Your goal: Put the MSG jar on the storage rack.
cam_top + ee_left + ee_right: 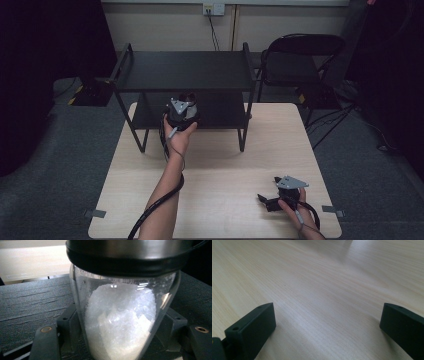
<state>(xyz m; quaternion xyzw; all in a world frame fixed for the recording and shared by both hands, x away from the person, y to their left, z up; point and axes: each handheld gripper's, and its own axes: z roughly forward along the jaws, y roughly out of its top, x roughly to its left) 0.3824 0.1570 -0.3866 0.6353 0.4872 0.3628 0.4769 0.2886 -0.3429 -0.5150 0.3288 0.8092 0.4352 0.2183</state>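
Note:
A clear glass jar (120, 312) with a dark lid and white crystals inside stands on the black lower shelf (30, 302). The black jaws of my left gripper (117, 340) press against its two sides. From above, the left gripper (186, 102) reaches into the front of the lower shelf (222, 114) of a black rack, and its body hides the jar. My right gripper (263, 200) lies low over the light wooden table (225, 160) at the front right. Its jaws stand wide apart over bare wood, with nothing between them (327, 320).
The two-level black metal rack (185, 70) stands on the far half of the table. A black folding chair (300, 65) is behind the table at the right. Grey floor surrounds the table, and a wall socket (213, 8) is at the back.

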